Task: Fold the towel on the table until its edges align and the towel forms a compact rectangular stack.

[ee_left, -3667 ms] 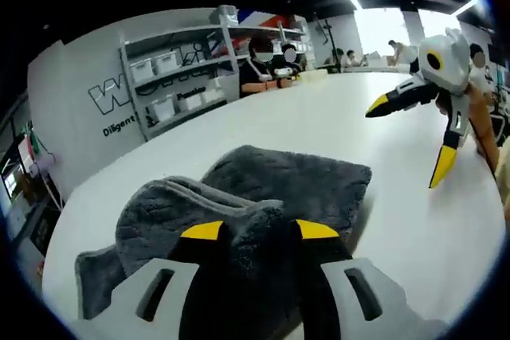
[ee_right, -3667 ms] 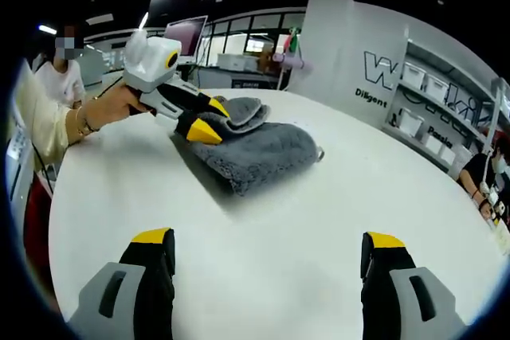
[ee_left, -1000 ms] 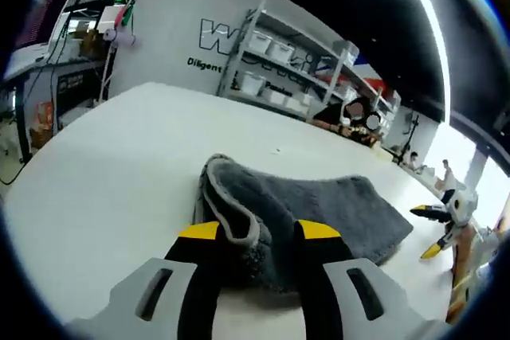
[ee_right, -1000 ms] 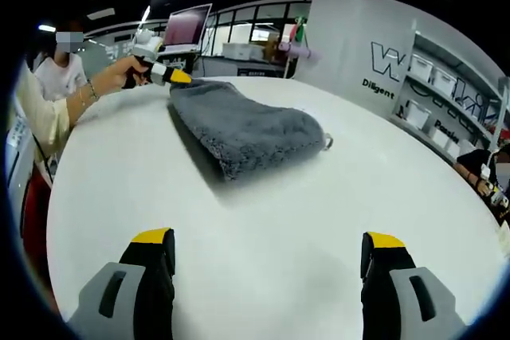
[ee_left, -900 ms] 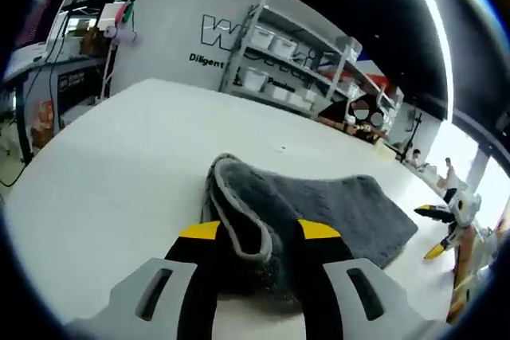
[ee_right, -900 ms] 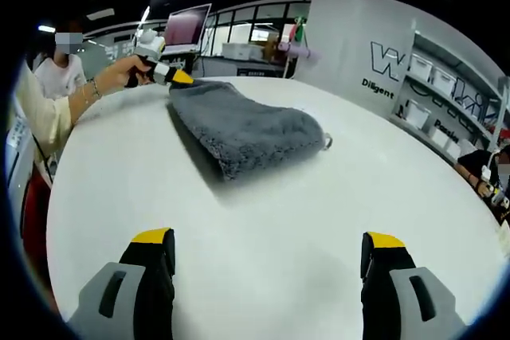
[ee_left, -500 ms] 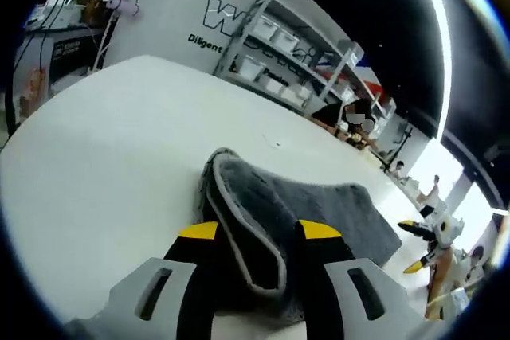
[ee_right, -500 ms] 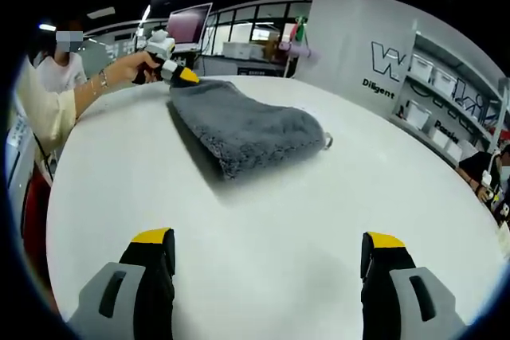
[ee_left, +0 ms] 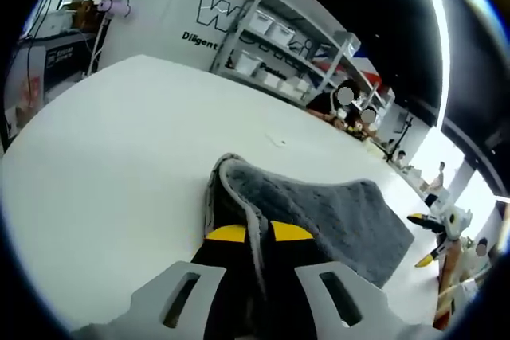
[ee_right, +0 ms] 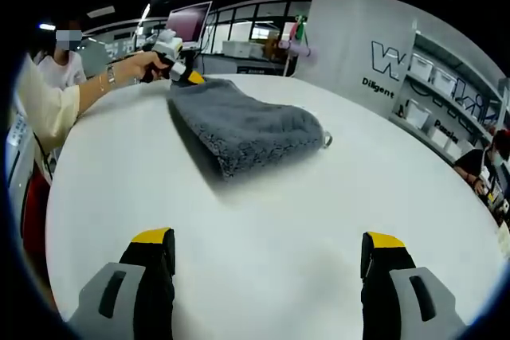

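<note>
A dark grey towel (ee_left: 319,212) lies folded over on the white table (ee_left: 103,141). My left gripper (ee_left: 259,233) is shut on the towel's near edge, whose pale hem runs up between the yellow fingertips. In the right gripper view the same towel (ee_right: 243,129) lies at mid-table, and the left gripper (ee_right: 190,76) pinches its far corner, held by a person's hand. My right gripper (ee_right: 268,239) hovers open above bare table, well short of the towel. The right gripper (ee_left: 434,236) also appears small at the far right of the left gripper view, beyond the towel.
A small loop tag (ee_right: 327,140) sticks out of the towel's right side. Shelves with white bins (ee_left: 267,45) stand behind the table. Seated people (ee_left: 351,113) are at its far side. A person (ee_right: 48,101) stands at the table's left edge.
My left gripper has closed on the towel's edge; half a second ago its fingers stood apart around the fold. The right gripper has stayed open and still.
</note>
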`<state>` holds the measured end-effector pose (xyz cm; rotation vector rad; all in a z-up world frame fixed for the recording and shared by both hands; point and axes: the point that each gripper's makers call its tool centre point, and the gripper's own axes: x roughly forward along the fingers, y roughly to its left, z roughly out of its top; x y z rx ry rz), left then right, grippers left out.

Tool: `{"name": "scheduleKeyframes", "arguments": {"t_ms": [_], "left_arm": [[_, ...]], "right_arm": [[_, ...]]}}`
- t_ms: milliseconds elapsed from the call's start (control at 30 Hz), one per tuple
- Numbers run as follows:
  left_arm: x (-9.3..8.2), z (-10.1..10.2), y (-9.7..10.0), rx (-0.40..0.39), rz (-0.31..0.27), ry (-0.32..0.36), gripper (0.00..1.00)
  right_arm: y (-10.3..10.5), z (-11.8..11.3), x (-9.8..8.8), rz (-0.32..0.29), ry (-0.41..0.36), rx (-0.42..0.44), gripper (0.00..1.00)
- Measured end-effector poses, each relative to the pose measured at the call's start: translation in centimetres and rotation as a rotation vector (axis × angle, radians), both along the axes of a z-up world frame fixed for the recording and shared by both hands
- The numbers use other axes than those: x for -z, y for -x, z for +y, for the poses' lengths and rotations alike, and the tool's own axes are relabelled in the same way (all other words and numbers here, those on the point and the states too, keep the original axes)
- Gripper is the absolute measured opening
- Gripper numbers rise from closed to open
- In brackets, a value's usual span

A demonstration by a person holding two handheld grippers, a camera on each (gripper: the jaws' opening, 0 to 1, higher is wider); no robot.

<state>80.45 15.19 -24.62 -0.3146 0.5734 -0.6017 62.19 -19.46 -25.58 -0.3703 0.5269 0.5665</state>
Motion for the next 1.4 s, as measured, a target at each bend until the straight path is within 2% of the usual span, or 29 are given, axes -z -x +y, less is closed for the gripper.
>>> {"name": "scheduleKeyframes", "arguments": {"t_ms": [33, 167, 233, 367, 400, 500, 600, 800, 1000, 1233, 1400], "left_arm": [[0.0, 0.0, 0.0, -0.001, -0.005, -0.003, 0.06], [-2.1, 0.0, -0.5, -0.001, -0.096, -0.018, 0.05], [-3.5, -0.1, -0.8, 0.002, -0.137, -0.004, 0.05], [-6.4, -1.6, -0.4, 0.029, -0.196, 0.034, 0.04], [-7.5, -2.3, -0.3, 0.044, -0.211, 0.064, 0.04], [-9.4, -3.3, -0.3, 0.066, -0.235, 0.098, 0.04], [-11.7, -5.2, 0.0, 0.100, -0.274, 0.122, 0.04], [-15.2, -8.9, -0.6, 0.178, -0.305, 0.140, 0.04], [-19.2, -14.4, -0.1, 0.287, -0.340, 0.162, 0.04], [-22.7, -19.7, 0.8, 0.382, -0.336, 0.246, 0.04], [-24.5, -22.6, 1.1, 0.428, -0.323, 0.301, 0.04]], "right_arm": [[0.0, 0.0, 0.0, 0.000, 0.000, 0.000, 0.99], [0.0, 0.0, -0.1, -0.003, -0.001, 0.001, 0.99], [0.0, 0.0, -0.1, -0.004, -0.002, 0.002, 0.99], [0.0, 0.0, -0.2, -0.008, -0.003, 0.000, 0.99], [0.0, 0.0, -0.3, -0.009, -0.004, -0.001, 0.99], [0.0, 0.0, -0.3, -0.010, -0.003, -0.003, 0.99], [0.1, 0.1, -0.4, -0.013, -0.006, -0.005, 0.99], [0.1, 0.2, -0.8, -0.022, -0.013, -0.010, 0.99], [0.1, 0.2, -1.0, -0.027, -0.022, -0.008, 0.99], [0.3, 0.4, -1.3, -0.035, -0.035, -0.011, 0.99], [0.5, 1.0, -1.4, -0.037, -0.036, -0.031, 0.99]]}}
